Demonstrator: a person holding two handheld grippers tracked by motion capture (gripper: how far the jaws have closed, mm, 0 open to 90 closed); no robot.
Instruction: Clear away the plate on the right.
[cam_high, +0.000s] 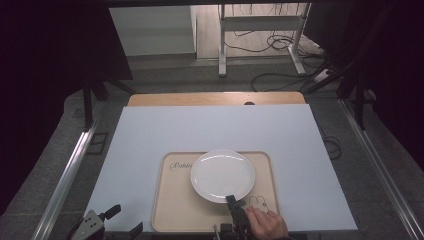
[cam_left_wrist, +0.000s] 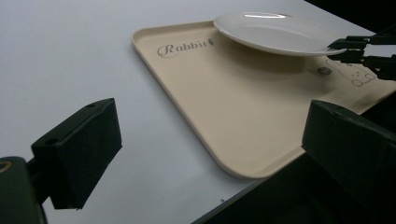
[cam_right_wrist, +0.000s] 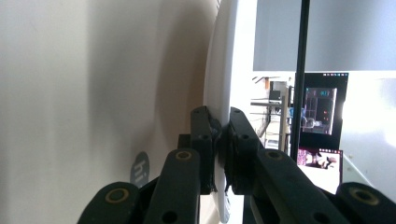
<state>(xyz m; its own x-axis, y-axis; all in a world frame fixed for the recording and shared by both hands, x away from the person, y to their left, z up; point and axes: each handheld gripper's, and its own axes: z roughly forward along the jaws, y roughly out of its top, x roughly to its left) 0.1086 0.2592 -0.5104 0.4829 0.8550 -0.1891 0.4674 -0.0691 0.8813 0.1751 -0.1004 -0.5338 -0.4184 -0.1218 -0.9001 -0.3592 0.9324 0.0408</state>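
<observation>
right tongs (cam_high: 235, 201) pinch the white plate (cam_high: 222, 175) by its rim above the tray (cam_high: 175, 210); left tongs (cam_left_wrist: 205, 140) gape empty; that thin edge grip could let it slip

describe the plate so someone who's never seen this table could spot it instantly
Start at the pale blue-white table top, then find the beige tray near the person's edge, printed "Rabbit" in one corner. The plate is the plain white round dish over the tray's middle, its near rim pinched by the right gripper. It is the one white, glossy, round thing there; the left gripper sits open, off to the side.
</observation>
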